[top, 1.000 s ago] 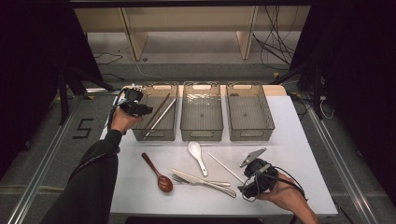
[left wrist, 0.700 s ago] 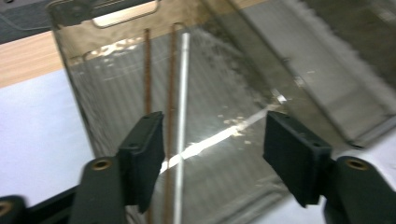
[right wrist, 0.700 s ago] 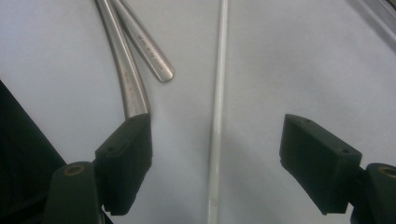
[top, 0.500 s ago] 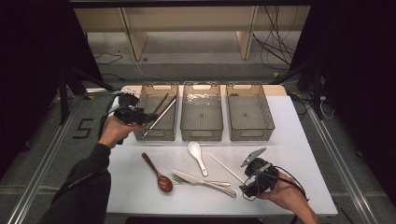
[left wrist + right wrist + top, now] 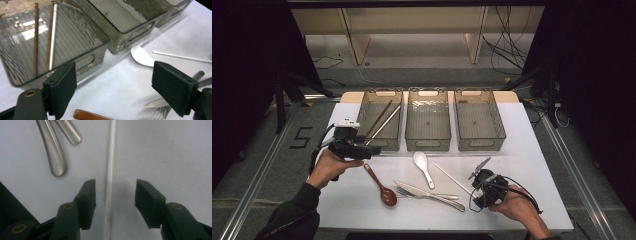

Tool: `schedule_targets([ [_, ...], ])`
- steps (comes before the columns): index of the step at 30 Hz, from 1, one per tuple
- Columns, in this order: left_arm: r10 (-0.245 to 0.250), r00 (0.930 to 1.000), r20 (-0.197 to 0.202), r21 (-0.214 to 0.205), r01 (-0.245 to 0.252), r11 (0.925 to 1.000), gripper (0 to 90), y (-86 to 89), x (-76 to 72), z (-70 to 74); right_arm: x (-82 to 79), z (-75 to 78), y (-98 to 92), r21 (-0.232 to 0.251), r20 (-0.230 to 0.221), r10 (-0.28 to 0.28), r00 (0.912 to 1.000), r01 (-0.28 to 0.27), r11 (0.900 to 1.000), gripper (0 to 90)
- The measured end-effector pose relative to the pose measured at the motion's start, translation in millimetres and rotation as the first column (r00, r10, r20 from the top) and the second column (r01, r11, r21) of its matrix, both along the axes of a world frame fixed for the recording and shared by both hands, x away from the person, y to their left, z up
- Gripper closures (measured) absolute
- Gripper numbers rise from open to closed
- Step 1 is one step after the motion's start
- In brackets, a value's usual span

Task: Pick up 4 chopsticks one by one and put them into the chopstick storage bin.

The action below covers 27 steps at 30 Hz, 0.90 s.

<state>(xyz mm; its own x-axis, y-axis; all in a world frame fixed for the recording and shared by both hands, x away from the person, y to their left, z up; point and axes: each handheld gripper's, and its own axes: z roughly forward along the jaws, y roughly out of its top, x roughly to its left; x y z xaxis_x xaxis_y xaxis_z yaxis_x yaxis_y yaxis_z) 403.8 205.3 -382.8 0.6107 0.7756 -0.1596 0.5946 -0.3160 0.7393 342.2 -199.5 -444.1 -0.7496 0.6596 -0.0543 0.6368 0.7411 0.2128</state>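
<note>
White chopstick [image 5: 110, 170] between closing right hand-held gripper [image 5: 115, 192] jaws, untouched, table edge near

left gripper [image 5: 371, 150] withdrawn from bin, jaws opening empty, right gripper [image 5: 113, 192] jaws closing around white chopstick [image 5: 110, 170]

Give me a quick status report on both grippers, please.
Left gripper open, empty, beside the chopstick bin. Right gripper closing around the white chopstick, fingers not yet touching. Knife and fork handles alongside, clear.

I see a white chopstick [image 5: 110, 177] on my white table [image 5: 537, 165], beside silver cutlery handles [image 5: 53, 152]. My three bins [image 5: 428, 120] are smoky grey and ribbed; the wooden spoon [image 5: 382, 187] is reddish brown.
</note>
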Motion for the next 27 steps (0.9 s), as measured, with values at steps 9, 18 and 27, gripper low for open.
schedule_targets([
  [9,-0.024,0.9980,0.059,-0.038,0.027,0.9989,18.0,-6.8,-24.7,-1.8,4.8,-4.4,1.2,-0.022,-0.034,0.002,0.9994,-0.003,0.9997,63.2],
  [18,-0.053,0.9963,0.068,-0.032,0.055,0.9980,17.1,-12.7,-37.8,-8.6,7.0,-7.5,4.3,-0.033,-0.060,0.011,0.9981,-0.013,0.9994,69.7],
  [27,-0.042,0.9972,0.061,-0.027,0.044,0.9986,16.9,-11.7,-40.7,-12.7,9.5,-9.0,7.5,-0.053,-0.081,0.020,0.9965,-0.024,0.9983,73.6],
])
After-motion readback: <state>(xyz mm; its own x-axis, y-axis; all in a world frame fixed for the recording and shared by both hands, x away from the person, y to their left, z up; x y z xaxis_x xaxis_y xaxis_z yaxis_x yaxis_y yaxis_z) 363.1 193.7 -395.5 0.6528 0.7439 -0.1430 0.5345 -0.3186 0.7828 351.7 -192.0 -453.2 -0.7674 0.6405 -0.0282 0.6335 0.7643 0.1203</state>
